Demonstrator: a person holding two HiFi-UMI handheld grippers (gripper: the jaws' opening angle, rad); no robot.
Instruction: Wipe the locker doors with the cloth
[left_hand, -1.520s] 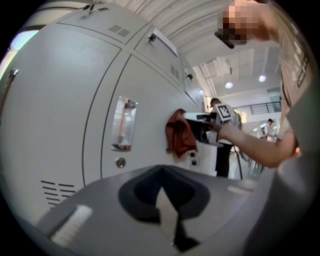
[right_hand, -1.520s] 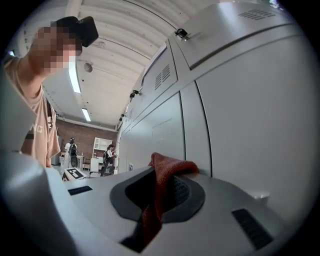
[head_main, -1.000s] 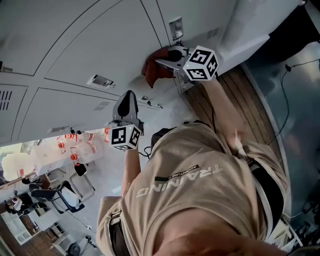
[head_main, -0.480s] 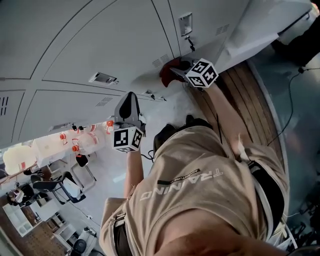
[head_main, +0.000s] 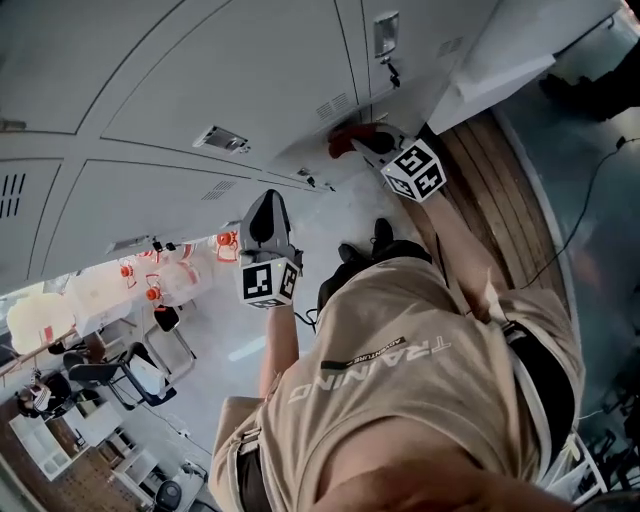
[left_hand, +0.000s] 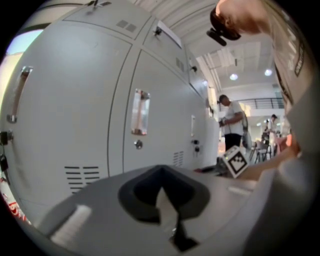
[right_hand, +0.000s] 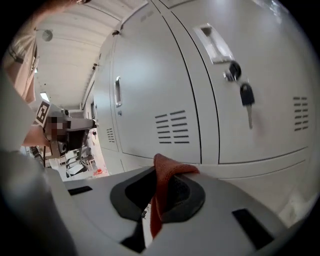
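Note:
Grey locker doors (head_main: 200, 90) fill the upper left of the head view. My right gripper (head_main: 362, 136) is shut on a red cloth (head_main: 348, 137) low against a locker door (right_hand: 150, 85), near its vent slots (right_hand: 171, 128). In the right gripper view the red cloth (right_hand: 162, 180) sticks up between the closed jaws. My left gripper (head_main: 264, 212) hangs lower, apart from the doors, its jaws shut with nothing in them. From the left gripper view the locker doors (left_hand: 75, 110) stand to the left, and the right gripper's marker cube (left_hand: 235, 161) shows in the distance.
A key (right_hand: 247, 102) hangs from the lock of the door at the right. Door handles (left_hand: 140, 111) stick out a little. A wooden strip (head_main: 500, 180) runs along the locker base. Chairs (head_main: 110, 380) and red-capped jugs (head_main: 170, 280) stand at the lower left. A person (left_hand: 231, 122) stands far off.
My right gripper has carried the red cloth down the locker door toward its bottom edge. The left gripper has drifted slightly right and lower in the view.

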